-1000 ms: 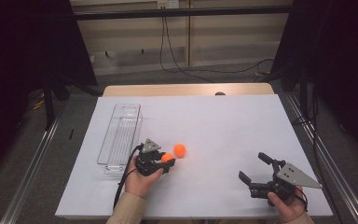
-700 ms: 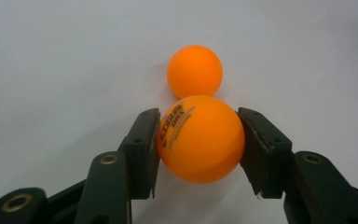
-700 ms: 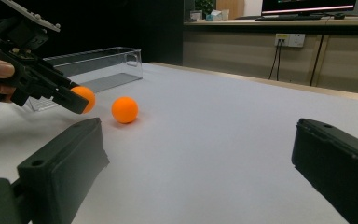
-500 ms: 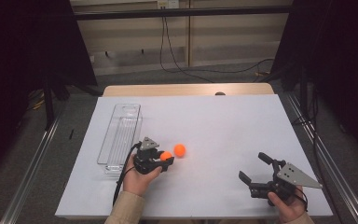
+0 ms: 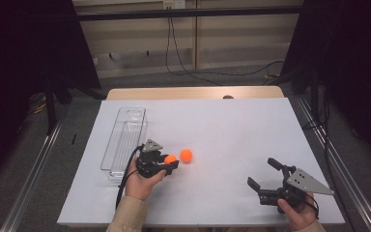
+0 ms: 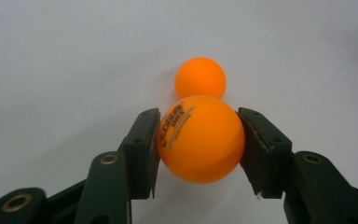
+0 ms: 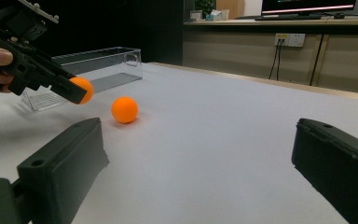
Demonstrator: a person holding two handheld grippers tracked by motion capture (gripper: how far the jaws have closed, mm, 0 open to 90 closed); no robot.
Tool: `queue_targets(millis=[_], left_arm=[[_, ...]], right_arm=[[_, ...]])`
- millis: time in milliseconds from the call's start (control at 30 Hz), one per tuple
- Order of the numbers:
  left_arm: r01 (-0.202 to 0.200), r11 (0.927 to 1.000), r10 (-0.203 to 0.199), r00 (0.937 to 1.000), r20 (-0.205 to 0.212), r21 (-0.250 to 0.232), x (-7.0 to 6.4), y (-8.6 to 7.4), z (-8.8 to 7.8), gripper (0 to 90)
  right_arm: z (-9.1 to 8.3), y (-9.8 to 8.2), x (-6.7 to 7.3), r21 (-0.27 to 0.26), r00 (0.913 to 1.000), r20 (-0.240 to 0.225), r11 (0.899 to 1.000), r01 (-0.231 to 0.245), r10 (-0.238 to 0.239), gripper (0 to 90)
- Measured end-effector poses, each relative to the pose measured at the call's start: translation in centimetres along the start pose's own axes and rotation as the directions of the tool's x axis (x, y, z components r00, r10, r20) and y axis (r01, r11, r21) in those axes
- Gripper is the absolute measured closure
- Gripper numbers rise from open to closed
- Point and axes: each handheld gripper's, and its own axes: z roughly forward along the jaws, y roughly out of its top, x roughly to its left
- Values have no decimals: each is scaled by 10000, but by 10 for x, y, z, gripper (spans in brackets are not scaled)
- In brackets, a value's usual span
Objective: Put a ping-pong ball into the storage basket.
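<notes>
My left gripper (image 5: 170, 162) is shut on an orange ping-pong ball (image 6: 199, 138), its two pads pressing the ball's sides just above the white table (image 5: 232, 130). The held ball (image 5: 169, 158) has dark print on it. A second orange ball (image 5: 186, 155) rests on the table just beyond the held one, close to it in the left gripper view (image 6: 200, 78). My right gripper (image 5: 262, 172) is near the front right of the table, open with nothing between its jaws. In the right gripper view the left gripper (image 7: 51, 74) carries its ball (image 7: 85, 88) left of the loose ball (image 7: 124, 109).
A long clear plastic tray (image 5: 125, 142) lies on the table's left side, just behind the left hand. A wooden edge (image 5: 193, 92) runs along the table's far side, with cables on the floor beyond. Metal rails flank the table.
</notes>
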Motion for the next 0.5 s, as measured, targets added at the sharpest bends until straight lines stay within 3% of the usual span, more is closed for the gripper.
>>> queue_targets(millis=[500], left_arm=[[122, 9999, -122, 9998, -135, 57, 3, 7, -7, 509]], right_arm=[[0, 0, 0, -1, 10000, -17, 10000, 18, -18, 19]])
